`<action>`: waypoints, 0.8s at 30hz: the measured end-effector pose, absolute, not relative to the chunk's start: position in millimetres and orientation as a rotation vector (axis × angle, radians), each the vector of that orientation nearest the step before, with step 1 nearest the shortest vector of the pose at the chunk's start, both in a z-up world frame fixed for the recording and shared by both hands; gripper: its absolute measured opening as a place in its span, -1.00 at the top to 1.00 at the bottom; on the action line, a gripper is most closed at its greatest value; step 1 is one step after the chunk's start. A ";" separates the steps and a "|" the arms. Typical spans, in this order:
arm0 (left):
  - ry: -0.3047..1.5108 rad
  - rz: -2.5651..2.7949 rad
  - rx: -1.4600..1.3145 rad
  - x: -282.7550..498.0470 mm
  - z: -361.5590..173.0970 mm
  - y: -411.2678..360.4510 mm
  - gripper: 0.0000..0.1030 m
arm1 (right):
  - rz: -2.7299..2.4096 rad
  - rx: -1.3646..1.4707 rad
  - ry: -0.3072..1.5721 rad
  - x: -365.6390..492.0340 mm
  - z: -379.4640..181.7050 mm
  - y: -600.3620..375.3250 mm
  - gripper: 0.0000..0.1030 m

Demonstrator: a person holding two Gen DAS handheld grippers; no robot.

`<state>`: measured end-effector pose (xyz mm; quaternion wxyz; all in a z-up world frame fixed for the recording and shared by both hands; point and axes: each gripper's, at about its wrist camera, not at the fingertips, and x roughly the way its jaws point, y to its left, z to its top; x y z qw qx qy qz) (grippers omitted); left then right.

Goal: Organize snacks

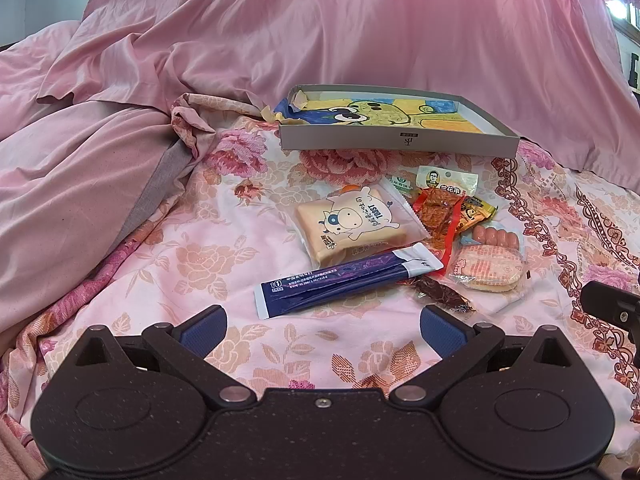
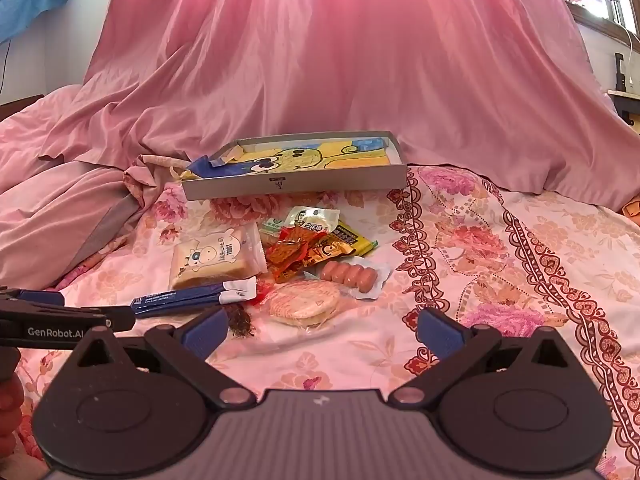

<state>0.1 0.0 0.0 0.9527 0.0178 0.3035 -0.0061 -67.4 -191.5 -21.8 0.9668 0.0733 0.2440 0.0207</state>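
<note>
A: Mid-bed, on the floral sheet: snack pile, all touching or overlapping. Toast pack at its left, blue stick sachet lying across the toast's near edge, rice crackers and mini sausages at right, red spicy strips in the middle.

B: And the box?

A: Grey tray box just beyond the pile, toward the head of the bed, open, drawing inside. Likely the destination.

B: Grippers?

A: Left gripper and right gripper both spread fully wide, nothing between the fingers, hovering short of the pile.

B: Risks?

A: Flat slick wrappers on a soft bed: fingers may pinch sheet along with film, or skid off. Overlaps mean lifting the sachet could drag the toast pack. Crackers would crack under a hard squeeze. Both grippers sit close; the left shows at the right view's edge, so a collision is possible.
</note>
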 end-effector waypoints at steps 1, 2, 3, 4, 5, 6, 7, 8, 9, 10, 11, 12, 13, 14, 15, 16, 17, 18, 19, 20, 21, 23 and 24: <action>0.617 -0.013 0.036 0.2 0.0 0.0 -0.99 | 0.042 0.149 0.494 -67.4 -21.9 -191.5 -1.00; 0.617 -0.012 0.036 0.1 0.0 0.0 -0.99 | 0.042 0.149 0.493 -67.5 -22.0 -191.5 -1.00; 0.617 -0.013 0.036 0.1 0.0 0.1 -0.99 | 0.043 0.149 0.493 -67.4 -22.0 -191.4 -1.00; 0.618 -0.013 0.036 0.1 0.0 0.1 -0.99 | 0.043 0.149 0.493 -67.4 -22.1 -191.4 -1.00; 0.619 -0.013 0.035 0.2 0.1 0.1 -0.99 | 0.043 0.150 0.493 -67.4 -22.2 -191.5 -1.00; 0.620 -0.013 0.035 0.2 0.1 0.0 -0.99 | 0.043 0.150 0.494 -67.3 -21.4 -193.1 -1.00; 0.623 -0.013 0.034 0.1 0.3 0.0 -0.99 | 0.044 0.150 0.495 -67.1 -20.7 -194.8 -1.00; 0.623 -0.014 0.033 -0.5 0.7 0.0 -0.99 | 0.044 0.150 0.498 -67.7 -21.4 -191.6 -1.00; 0.623 -0.014 0.034 -0.3 0.6 0.0 -0.99 | 0.043 0.149 0.501 -68.4 -21.1 -191.0 -1.00; 0.624 -0.014 0.033 0.1 0.6 0.0 -0.99 | 0.042 0.147 0.503 -68.7 -20.8 -191.4 -1.00; 0.626 -0.013 0.032 0.2 0.7 0.0 -0.99 | 0.042 0.144 0.503 -69.5 -20.7 -190.4 -1.00; 0.627 -0.013 0.031 0.2 0.8 0.0 -0.99 | 0.041 0.142 0.504 -68.2 -19.6 -189.9 -1.00; 0.630 -0.013 0.028 0.1 1.2 -0.3 -0.99 | 0.042 0.142 0.509 -68.2 -21.7 -190.5 -1.00; 0.632 -0.014 0.028 0.2 0.9 -0.7 -0.99 | 0.043 0.142 0.514 -67.6 -22.6 -190.5 -1.00; 0.632 -0.013 0.035 0.1 -0.4 -2.6 -0.99 | 0.043 0.142 0.519 -67.0 -22.2 -190.3 -1.00; 0.632 -0.012 0.042 -0.3 0.0 -3.3 -0.99 | 0.046 0.144 0.523 -66.4 -21.1 -191.4 -1.00; 0.631 -0.011 0.045 -0.4 -0.8 -3.6 -0.99 | 0.047 0.142 0.526 -65.3 -21.5 -191.3 -1.00; 0.631 -0.010 0.046 0.1 -0.2 -3.6 -0.99 | 0.048 0.139 0.530 -64.0 -21.8 -190.9 -1.00; 0.630 -0.009 0.049 0.0 0.2 -3.8 -0.99 | 0.051 0.135 0.534 -62.7 -22.4 -189.6 -1.00; 0.629 -0.006 0.051 0.0 0.2 -4.5 -0.99 | 0.056 0.131 0.540 -61.5 -22.6 -188.6 -1.00; 0.629 -0.005 0.047 0.4 1.4 -1.6 -0.99 | 0.061 0.126 0.543 -60.9 -22.5 -188.0 -1.00; 0.629 -0.003 0.042 -0.1 2.7 -0.3 -0.99 | 0.065 0.116 0.539 -60.3 -21.7 -186.9 -1.00; 0.629 -0.001 0.042 -0.1 2.9 -0.2 -0.99 | 0.065 0.114 0.536 -60.1 -21.3 -186.7 -1.00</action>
